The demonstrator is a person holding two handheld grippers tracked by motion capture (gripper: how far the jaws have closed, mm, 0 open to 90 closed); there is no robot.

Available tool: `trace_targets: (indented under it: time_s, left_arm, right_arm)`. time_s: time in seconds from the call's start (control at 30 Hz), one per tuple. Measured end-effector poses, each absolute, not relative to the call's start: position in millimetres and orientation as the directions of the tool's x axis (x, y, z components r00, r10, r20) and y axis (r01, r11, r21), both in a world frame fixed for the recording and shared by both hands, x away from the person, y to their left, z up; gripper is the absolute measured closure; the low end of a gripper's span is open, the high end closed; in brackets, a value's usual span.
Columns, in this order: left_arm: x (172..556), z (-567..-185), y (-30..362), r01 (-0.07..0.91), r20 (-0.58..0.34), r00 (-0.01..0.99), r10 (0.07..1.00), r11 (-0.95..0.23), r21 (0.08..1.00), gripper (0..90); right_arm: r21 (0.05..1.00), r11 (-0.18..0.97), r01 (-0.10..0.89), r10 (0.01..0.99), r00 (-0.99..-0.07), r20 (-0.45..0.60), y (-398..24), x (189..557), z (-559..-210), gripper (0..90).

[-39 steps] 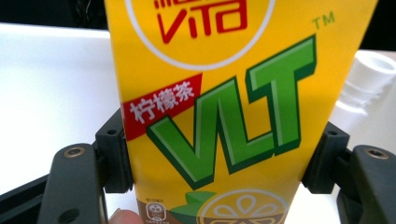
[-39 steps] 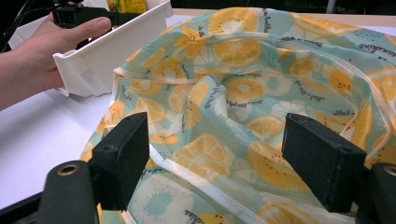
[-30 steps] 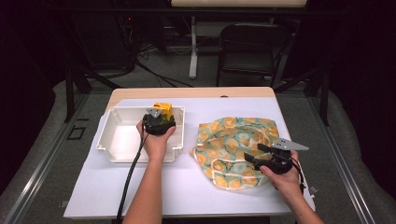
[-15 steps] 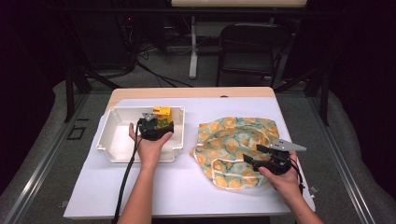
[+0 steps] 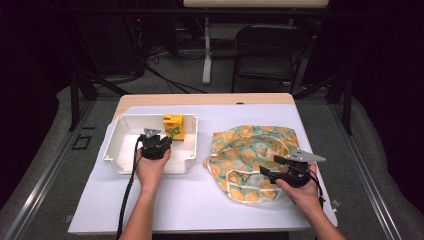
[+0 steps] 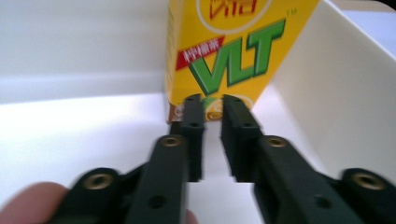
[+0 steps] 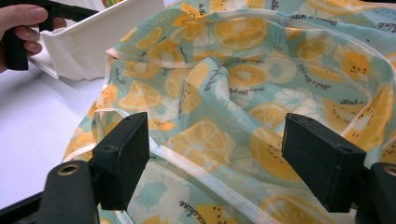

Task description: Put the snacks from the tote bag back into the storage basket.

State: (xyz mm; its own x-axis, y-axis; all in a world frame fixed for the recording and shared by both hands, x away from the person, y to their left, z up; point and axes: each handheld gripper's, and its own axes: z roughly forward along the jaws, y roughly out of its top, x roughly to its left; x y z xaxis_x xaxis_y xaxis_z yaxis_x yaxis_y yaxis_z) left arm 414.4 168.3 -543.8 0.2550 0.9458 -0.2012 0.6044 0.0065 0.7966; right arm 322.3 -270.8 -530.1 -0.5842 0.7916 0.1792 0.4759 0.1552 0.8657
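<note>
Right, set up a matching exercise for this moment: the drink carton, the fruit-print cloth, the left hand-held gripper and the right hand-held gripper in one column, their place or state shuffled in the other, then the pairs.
Column one:
1. drink carton
2. fruit-print cloth
3. left hand-held gripper
4. right hand-held gripper

Column two:
A. jaws wide apart over the cloth
B. standing in a far corner of the white bin
C. jaws nearly together, aimed at the carton's base
D. crumpled on the table beside the bin

Pairs: 1-B, 2-D, 3-C, 4-A
</note>
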Motion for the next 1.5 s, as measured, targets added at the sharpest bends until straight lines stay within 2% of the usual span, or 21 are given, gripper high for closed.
trace_targets:
  time_s: [0.07,0.27,0.4,0.57,0.67,0.87,1.03,1.27,1.3,1.4,1.5]
  left_arm:
    - [416,-544,167,0.601,-0.209,0.250,0.945,0.017,0.799,90.0]
    - [425,-544,153,0.610,-0.161,0.298,0.941,-0.058,0.790,90.0]
    - [434,-546,149,0.676,-0.187,0.282,0.941,-0.056,0.735,90.0]
    - [442,-541,148,0.702,-0.202,0.270,0.941,-0.049,0.710,90.0]
    - [446,-544,145,0.672,-0.186,0.277,0.943,-0.052,0.739,90.0]
    - [451,-547,143,0.680,-0.242,0.239,0.940,0.016,0.733,90.0]
    - [451,-547,146,0.675,-0.228,0.234,0.945,0.011,0.737,89.2]
    - [445,-543,148,0.654,-0.175,0.274,0.946,-0.050,0.754,72.0]
    - [444,-542,148,0.655,-0.178,0.263,0.948,-0.040,0.755,66.0]
    - [437,-537,153,0.634,-0.226,0.278,0.934,-0.001,0.774,55.3]
    - [428,-533,158,0.616,-0.236,0.282,0.930,0.013,0.787,38.9]
  right_arm:
    - [0.864,0.161,0.477,0.792,-0.584,0.175,-271,322,-530,23.2]
    - [0.864,0.164,0.476,0.794,-0.583,0.170,-271,323,-531,23.3]
    - [0.862,0.165,0.480,0.793,-0.584,0.173,-271,323,-531,23.3]
    - [0.861,0.177,0.477,0.793,-0.587,0.162,-270,324,-532,23.4]
    - [0.860,0.176,0.478,0.796,-0.583,0.162,-271,324,-532,23.4]
    - [0.862,0.173,0.477,0.799,-0.579,0.161,-271,324,-533,23.5]
    - [0.861,0.182,0.475,0.798,-0.583,0.153,-270,324,-533,23.5]
    - [0.862,0.190,0.470,0.798,-0.585,0.143,-269,324,-535,23.4]
    - [0.862,0.191,0.470,0.799,-0.585,0.142,-270,324,-535,23.3]
    - [0.861,0.189,0.472,0.801,-0.581,0.142,-271,324,-534,23.3]
    - [0.862,0.190,0.471,0.802,-0.580,0.140,-272,324,-534,23.1]
